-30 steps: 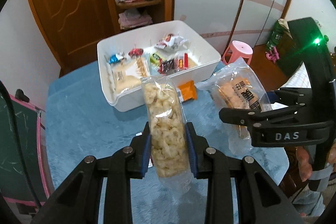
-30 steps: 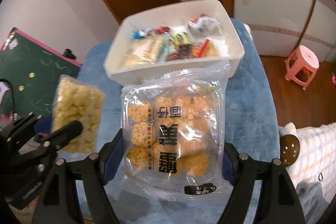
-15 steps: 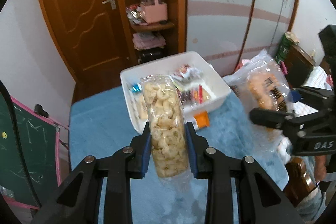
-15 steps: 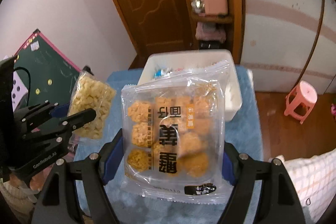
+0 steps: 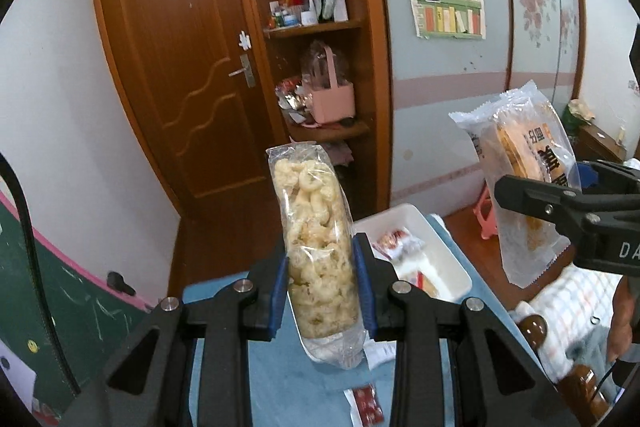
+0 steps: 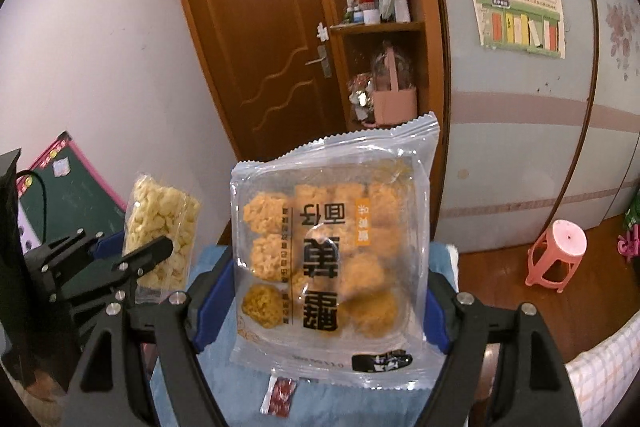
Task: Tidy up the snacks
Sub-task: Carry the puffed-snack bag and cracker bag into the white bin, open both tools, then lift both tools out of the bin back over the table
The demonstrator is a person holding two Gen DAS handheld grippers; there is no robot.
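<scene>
The left hand-held gripper (image 5: 320, 287) squeezes a tall clear bag of pale puffed rings (image 5: 316, 243), held upright just above the white plastic bin (image 5: 452, 251) below it, while the right hand-held gripper (image 6: 320, 291) grips a wide clear pack of orange crispy clusters (image 6: 332, 247).

wooden door (image 6: 256, 39), corner shelf (image 5: 320, 23) with bottles, pink basket (image 5: 334, 99), wall poster (image 6: 520, 15), pink stool (image 6: 554, 253), green chalkboard (image 6: 72, 195)

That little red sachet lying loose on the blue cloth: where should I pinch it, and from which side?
Judging by its pose, come straight down on the red sachet. It lies flat on the blue cloth, so pinch across its narrow width at mid-length; both hand-held grippers are full, so one must first set down its bag.
</scene>
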